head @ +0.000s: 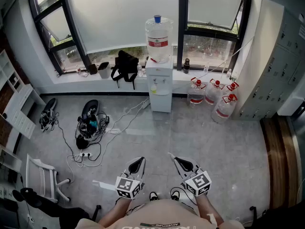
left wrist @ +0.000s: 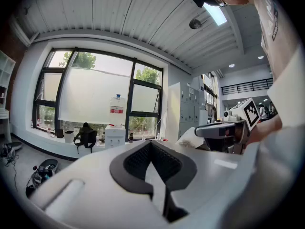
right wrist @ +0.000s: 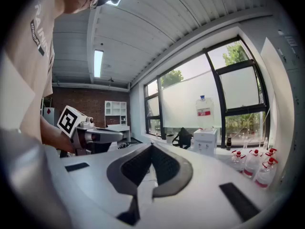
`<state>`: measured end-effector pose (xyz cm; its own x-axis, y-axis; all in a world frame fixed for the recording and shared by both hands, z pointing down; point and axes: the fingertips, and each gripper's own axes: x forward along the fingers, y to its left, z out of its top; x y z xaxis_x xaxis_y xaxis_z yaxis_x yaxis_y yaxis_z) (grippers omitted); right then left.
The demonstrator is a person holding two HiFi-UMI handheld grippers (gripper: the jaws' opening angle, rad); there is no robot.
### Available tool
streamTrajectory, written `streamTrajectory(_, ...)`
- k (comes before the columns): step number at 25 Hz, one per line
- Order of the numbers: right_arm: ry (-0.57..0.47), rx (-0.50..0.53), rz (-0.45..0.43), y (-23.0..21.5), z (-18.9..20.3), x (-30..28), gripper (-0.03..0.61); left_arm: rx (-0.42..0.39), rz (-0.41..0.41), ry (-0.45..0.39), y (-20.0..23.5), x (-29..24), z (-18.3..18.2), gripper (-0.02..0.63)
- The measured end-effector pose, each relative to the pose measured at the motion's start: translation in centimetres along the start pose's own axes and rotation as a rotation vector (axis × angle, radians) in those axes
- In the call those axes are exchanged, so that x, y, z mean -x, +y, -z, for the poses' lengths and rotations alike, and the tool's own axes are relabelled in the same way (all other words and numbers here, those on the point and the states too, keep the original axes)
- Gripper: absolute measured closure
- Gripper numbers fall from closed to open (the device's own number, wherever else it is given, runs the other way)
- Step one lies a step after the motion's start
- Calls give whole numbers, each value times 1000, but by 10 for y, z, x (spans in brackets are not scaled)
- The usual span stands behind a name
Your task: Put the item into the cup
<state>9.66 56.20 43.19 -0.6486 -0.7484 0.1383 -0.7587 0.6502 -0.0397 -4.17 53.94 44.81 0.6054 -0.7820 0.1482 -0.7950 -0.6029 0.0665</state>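
Searched all three views for the cup and the item to go in it: found neither. Cannot therefore state which way the item lies from either gripper, how its long axis runs, or which hand is nearer. Judged the task as not under way at this moment.

Found the left gripper point(head: 141, 160) and the right gripper point(head: 174, 158) held side by side, low and close before the person's torso, both pointing forward over the bare grey floor point(head: 205, 142). Checked the left gripper view: found the black ribbed jaws closed tip to tip, with nothing between them point(left wrist: 151, 143). Checked the right gripper view: found the same, jaws together and empty point(right wrist: 151, 146).

Noted ahead, well apart from both grippers, a white water dispenser point(head: 158, 87) against the window wall, carrying a clear plastic water bottle with a blue cap and a red label point(head: 158, 37). Could not read the label. Noted to its right a cluster of clear jugs with red caps point(head: 217, 99), to its left a black backpack on the sill point(head: 125, 63), and a tangle of cables and black gear on the floor point(head: 88, 128).

Read one word on the shirt at the bottom edge of the head view, apparently "ADVENTURE"; lost the larger line beneath to the frame edge. Saw only black-and-white square patterns on the marker cubes, no lettering.
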Motion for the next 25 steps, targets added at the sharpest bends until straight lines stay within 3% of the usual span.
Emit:
streamTrajectory(17,3,-9,8,-6,4,1,568,-7,9,12,-4,-7,3,606)
streamTrajectory(25,7,-9,55,-21,1,-29,567,-15,-5,25,32,-11,0,606)
